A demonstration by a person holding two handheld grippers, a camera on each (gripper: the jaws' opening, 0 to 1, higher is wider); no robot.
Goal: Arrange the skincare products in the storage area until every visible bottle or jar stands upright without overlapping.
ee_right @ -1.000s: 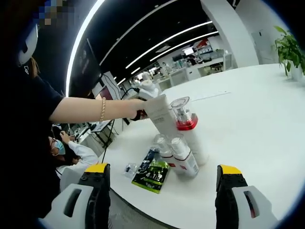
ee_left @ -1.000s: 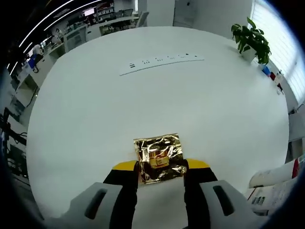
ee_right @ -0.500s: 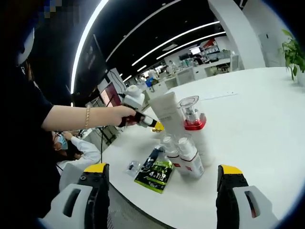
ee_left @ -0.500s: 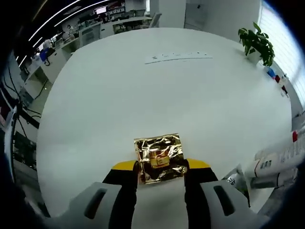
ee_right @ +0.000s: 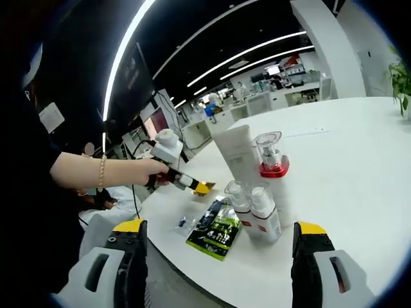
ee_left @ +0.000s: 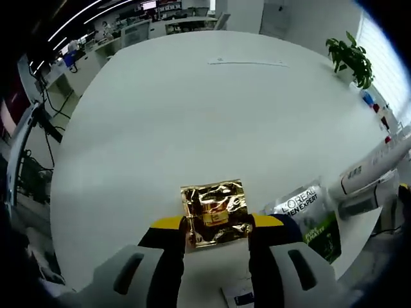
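My left gripper (ee_left: 217, 226) is shut on a crinkled gold foil sachet (ee_left: 214, 212), held just above the white table (ee_left: 192, 109). To its right lie a green L'Oréal Men Expert sachet (ee_left: 308, 217) and white bottles (ee_left: 371, 174) at the edge. In the right gripper view a hand holds the left gripper (ee_right: 203, 187) left of the products. A tall white tube (ee_right: 239, 154), a bottle with a red collar (ee_right: 272, 163) and two small clear-capped bottles (ee_right: 252, 204) stand together. The green sachet (ee_right: 216, 230) lies flat before them. My right gripper (ee_right: 221, 256) is open, holding nothing.
A small clear packet (ee_right: 183, 222) lies left of the green sachet, near the table edge. A power strip (ee_left: 247, 62) and a potted plant (ee_left: 350, 59) sit at the table's far side. Desks and screens stand beyond the table. A person's arm (ee_right: 83, 170) reaches in from the left.
The left gripper, still holding the gold sachet, has moved away from the white tube, lower and toward the table edge beside the green sachet. The right gripper stays open.
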